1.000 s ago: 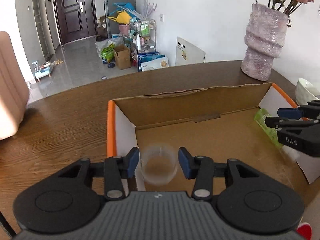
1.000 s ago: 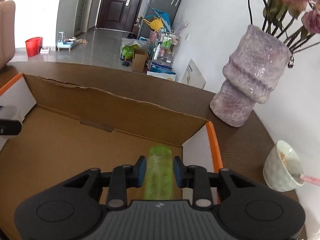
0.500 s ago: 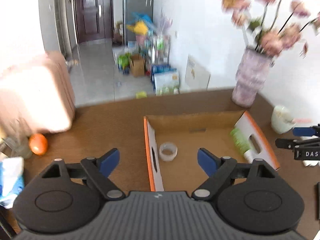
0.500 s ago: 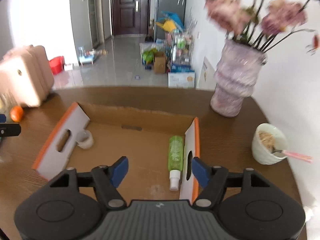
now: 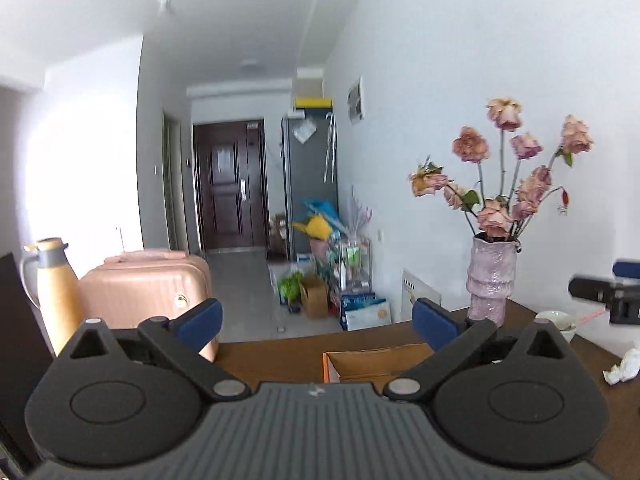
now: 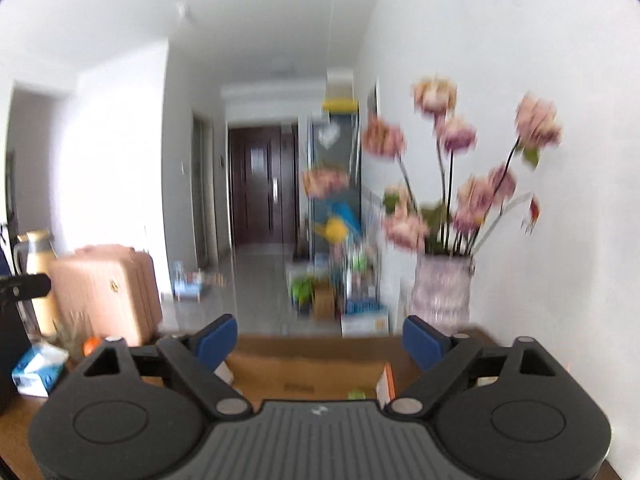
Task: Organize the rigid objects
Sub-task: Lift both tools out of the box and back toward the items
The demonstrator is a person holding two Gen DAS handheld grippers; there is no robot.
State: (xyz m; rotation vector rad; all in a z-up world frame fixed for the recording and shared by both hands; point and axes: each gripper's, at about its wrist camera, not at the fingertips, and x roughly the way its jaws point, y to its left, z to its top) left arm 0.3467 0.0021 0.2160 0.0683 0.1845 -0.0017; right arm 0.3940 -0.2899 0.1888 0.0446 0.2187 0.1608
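Observation:
Both grippers are raised and point almost level over the brown table. My left gripper (image 5: 317, 322) has its jaws still opening, spread wide with nothing between them. Below it only the far corner of the cardboard box (image 5: 372, 360) with an orange edge shows. My right gripper (image 6: 319, 338) is also opening, its jaws wide apart and empty. Under it lies the box (image 6: 304, 376), and a small bit of the green bottle (image 6: 357, 394) peeks out beside its orange right wall. The clear cup is hidden. The other gripper shows at the right edge (image 5: 608, 292) of the left wrist view.
A pink vase of dried roses (image 5: 491, 280) stands at the table's back right, a white bowl (image 5: 558, 322) with a spoon beside it, and crumpled tissue (image 5: 624, 366). A yellow thermos (image 5: 56, 288), a pink suitcase (image 5: 148, 288), a tissue pack (image 6: 38, 368) and an orange (image 6: 91, 345) are on the left.
Both grippers let go, the left of the clear cup and the right of the green bottle, both left in the box. They opened wide, rose and tilted up toward the room.

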